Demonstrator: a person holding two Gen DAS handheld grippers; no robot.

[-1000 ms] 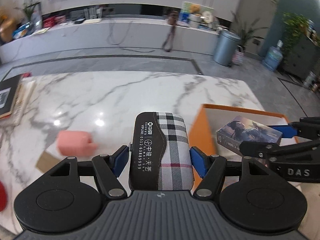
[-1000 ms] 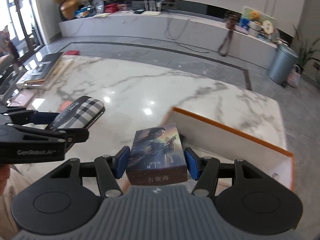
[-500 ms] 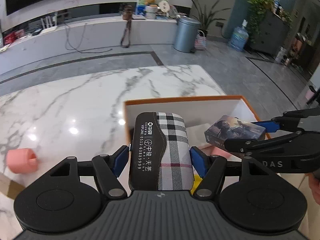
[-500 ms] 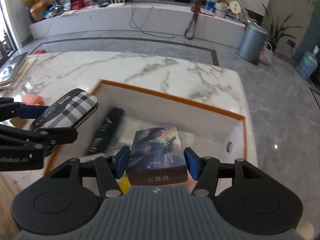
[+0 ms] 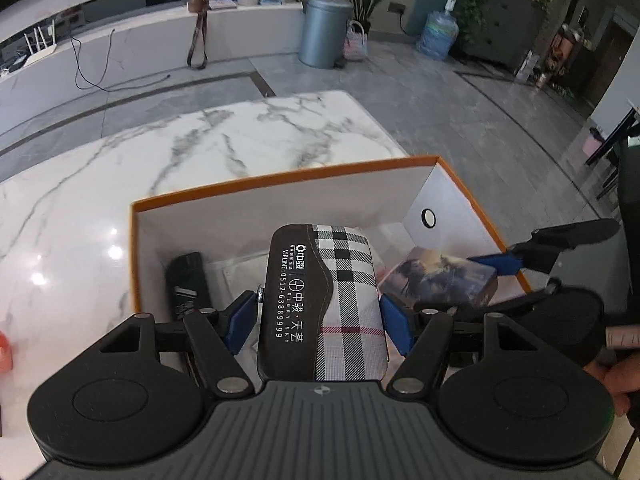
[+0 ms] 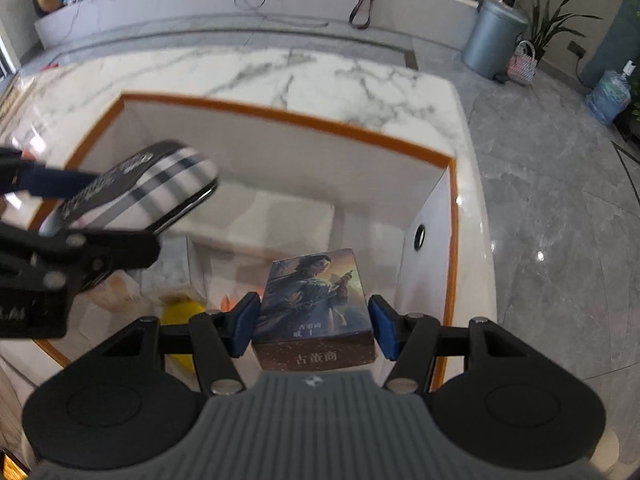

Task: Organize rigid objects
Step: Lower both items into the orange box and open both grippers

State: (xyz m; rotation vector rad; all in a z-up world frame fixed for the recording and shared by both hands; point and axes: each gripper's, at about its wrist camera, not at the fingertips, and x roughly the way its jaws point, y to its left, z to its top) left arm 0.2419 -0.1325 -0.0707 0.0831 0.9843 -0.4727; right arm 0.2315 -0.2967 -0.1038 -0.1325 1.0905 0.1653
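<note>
Plaid glasses case [image 5: 324,304] sits clamped between the blue pads of my left gripper [image 5: 320,320], gripped across its short width near the end closest to my palm, its long axis running out toward twelve o'clock over the open orange-rimmed box [image 5: 280,174]. I judge it a hard shell under cloth: stiff enough that the pads do not dent it, light, and a little slick on the black leather-like half, so a hold across the flat sides nearer its middle would be steadier than this one at the end. Its rounded ends would roll out of a pinch, so I would leave those alone.

Card box [image 6: 314,308], the small one with a painted figure on its lid, is clamped in my right gripper [image 6: 314,322], pads on its two long side faces. It looks like thin printed cardboard, light and rigid but crushable at the corners, with a glossy face that could slip; the side faces I hold now seem the right place.

Both my grippers pitch steeply down over the box. In the right wrist view my left gripper comes in from nine o'clock, the case hanging above the box's left half; in the left wrist view my right gripper enters from three o'clock, the card box just inside the right wall. A bare hand [image 5: 616,376] shows at four o'clock there.

Down on the box floor I see a black remote-like bar [image 5: 188,284] at ten o'clock and a yellow object [image 6: 180,312] at eight o'clock in the right wrist view; I cannot tell what that is.
</note>
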